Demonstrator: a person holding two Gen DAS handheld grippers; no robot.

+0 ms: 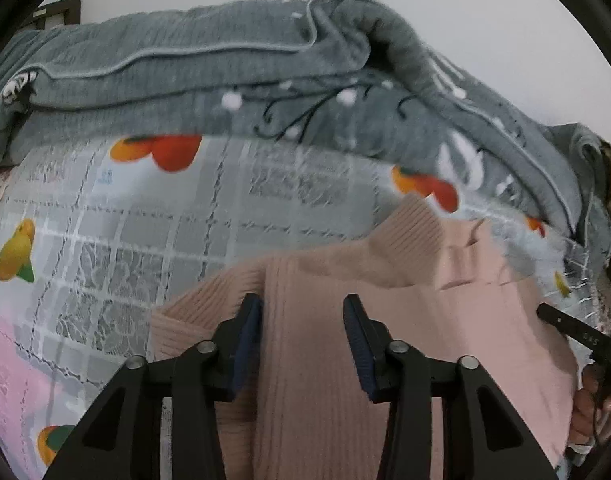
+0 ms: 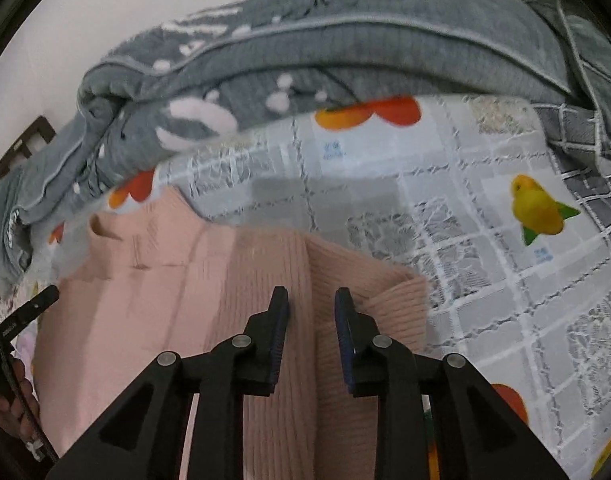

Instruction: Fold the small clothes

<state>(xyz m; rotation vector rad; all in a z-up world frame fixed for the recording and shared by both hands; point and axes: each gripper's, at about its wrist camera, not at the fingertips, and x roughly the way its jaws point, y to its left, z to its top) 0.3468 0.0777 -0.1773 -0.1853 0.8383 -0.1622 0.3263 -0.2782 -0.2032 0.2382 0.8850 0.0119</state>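
We've got a pink ribbed sweater [image 1: 385, 320] lying flat on the bedsheet [image 1: 185, 220], grid-and-fruit print. Landmark is the sweater for everything below.

Left gripper [image 1: 303, 304]: jaws set narrow with a clear gap, nothing pinched. We see knit fabric through the gap, below the fingertips; pads aren't pressing on it. It hovers over the sweater's left part, next to a folded-in sleeve [image 1: 209, 304] whose ribbed cuff edge points off to the sheet.

Right gripper [image 2: 311, 296]: same story, narrow gap, pads clear of cloth. It sits over the sweater's right part, above a lengthwise fold line, with the other sleeve [image 2: 385, 300] folded in just right of it.

Collar end of the sweater [image 2: 117, 236] points away from us, toward a rumpled grey blanket [image 1: 225, 72] piled beyond the sweater at the wall side.

Each wrist view catches the opposite gripper's finger at the sweater's far edge, plus a hand [image 1: 597, 412] behind it. Some motion blur, so whether the fingertips touch the knit we can't tell.
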